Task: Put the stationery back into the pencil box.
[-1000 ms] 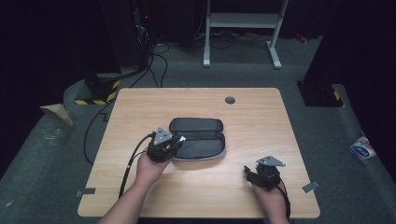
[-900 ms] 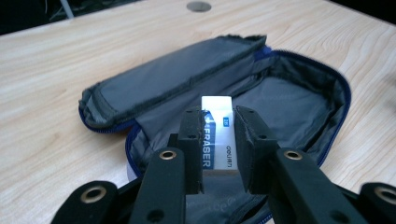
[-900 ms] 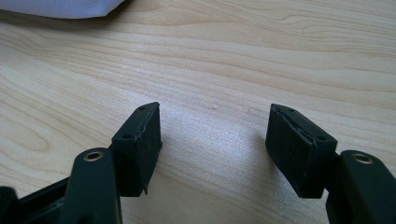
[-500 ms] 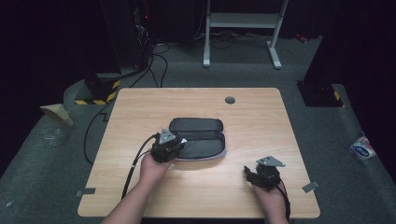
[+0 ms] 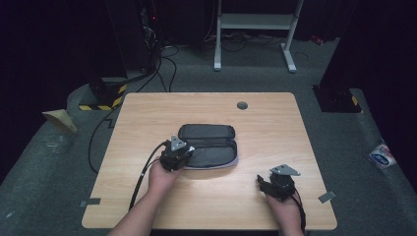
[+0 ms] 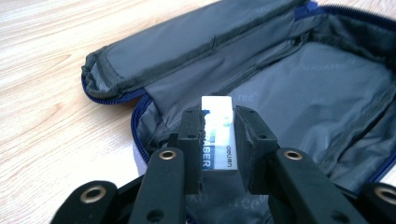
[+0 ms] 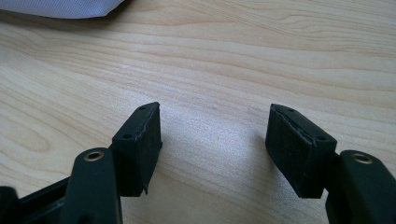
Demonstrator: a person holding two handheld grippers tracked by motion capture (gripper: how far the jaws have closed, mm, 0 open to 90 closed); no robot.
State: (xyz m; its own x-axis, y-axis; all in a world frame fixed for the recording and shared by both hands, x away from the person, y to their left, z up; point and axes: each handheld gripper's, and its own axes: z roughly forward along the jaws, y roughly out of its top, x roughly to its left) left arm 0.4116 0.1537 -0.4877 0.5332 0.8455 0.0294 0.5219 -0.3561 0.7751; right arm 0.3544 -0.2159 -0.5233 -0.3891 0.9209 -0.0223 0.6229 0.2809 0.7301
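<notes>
From where I'm sitting, the readable stuff is mostly on the eraser point(image 6: 217, 135) clamped in the left gripper point(image 6: 217, 140); its sleeve shows white letters "ASER" on a dark band, start of the word hidden by the jaw; beside that a small brand word running sideways, looks like "deli" but I can't swear to it; the pencil case point(image 6: 299, 88) lining has a faint repeated print, only "ree" comes through.
</notes>
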